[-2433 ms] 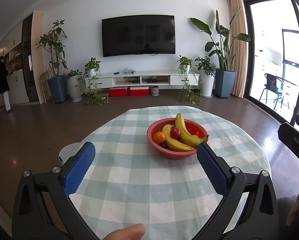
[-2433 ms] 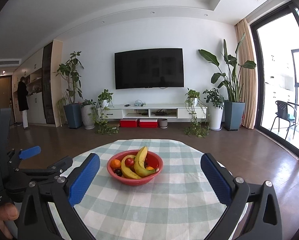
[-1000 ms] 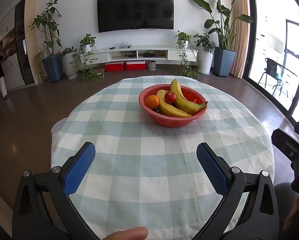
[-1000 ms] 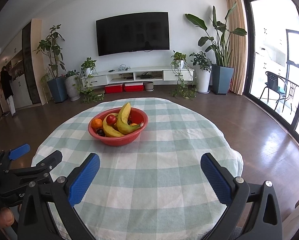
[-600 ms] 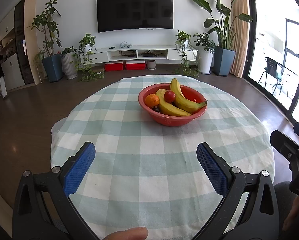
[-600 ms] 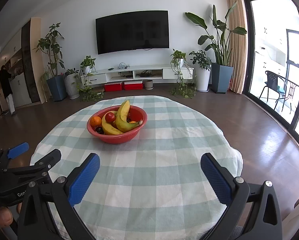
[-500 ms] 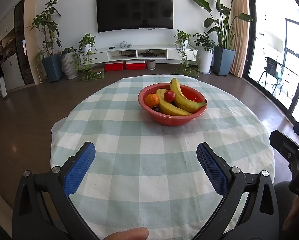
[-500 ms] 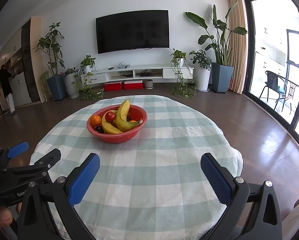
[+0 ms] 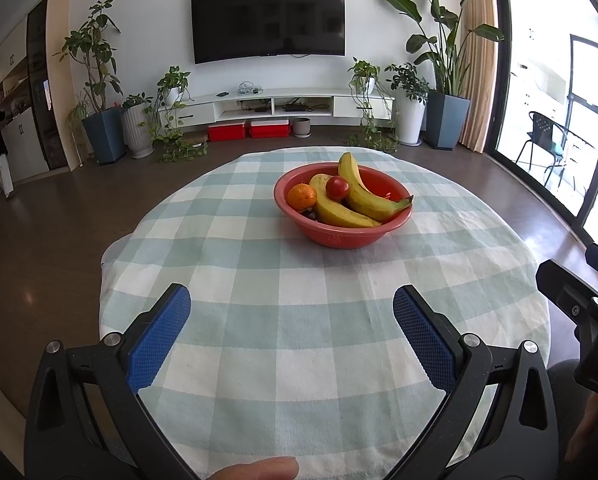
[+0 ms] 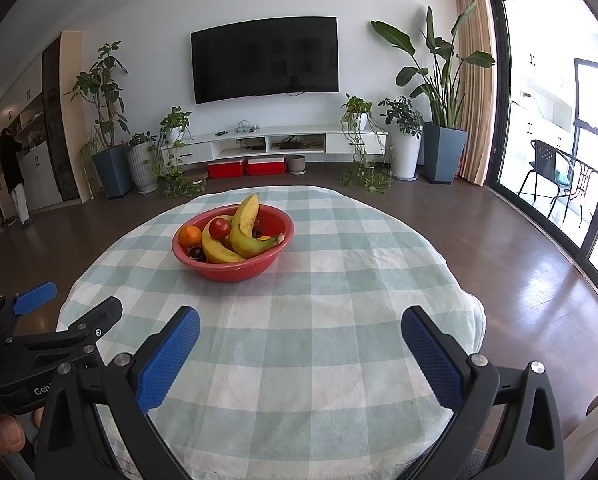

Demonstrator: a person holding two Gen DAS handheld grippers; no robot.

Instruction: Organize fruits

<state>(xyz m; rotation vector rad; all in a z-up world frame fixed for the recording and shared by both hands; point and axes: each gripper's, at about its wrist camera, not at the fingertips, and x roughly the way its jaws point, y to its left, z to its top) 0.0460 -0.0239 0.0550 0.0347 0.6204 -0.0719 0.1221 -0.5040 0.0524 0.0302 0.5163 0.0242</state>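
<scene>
Currently one round surface (image 9: 299,320) covered with a pale green and white checked cloth fills the foreground in both views.

Count, one red round plastic bowl (image 9: 341,236) on the cloth, toward the far half of the surface. Contents: two yellow bananas, the longer curved banana (image 9: 363,196) lying over the shorter thick banana (image 9: 339,212); one orange mandarin (image 9: 302,196) at the bowl's left edge; one small red round fruit (image 9: 337,188) sitting on the shorter banana between the mandarin and the longer banana. At least one dark small fruit (image 10: 197,253) shows low in the bowl in the right wrist view; exact count cannot be told. A small orange patch behind the bananas is too hidden to identify.

Two black handheld grippers with blue textured pads. Left gripper (image 9: 291,328): jaws spread wide, nothing between them, over bare cloth. Bowl lies well ahead of the jaws, slightly right of their midline. Right gripper (image 10: 299,344): jaws likewise spread wide and empty, over bare cloth; bowl well ahead and left of their midline. Neither gripper touches the bowl or fruit.

One fingertip (image 9: 255,468) shows at the bottom edge of the left wrist view.
</scene>
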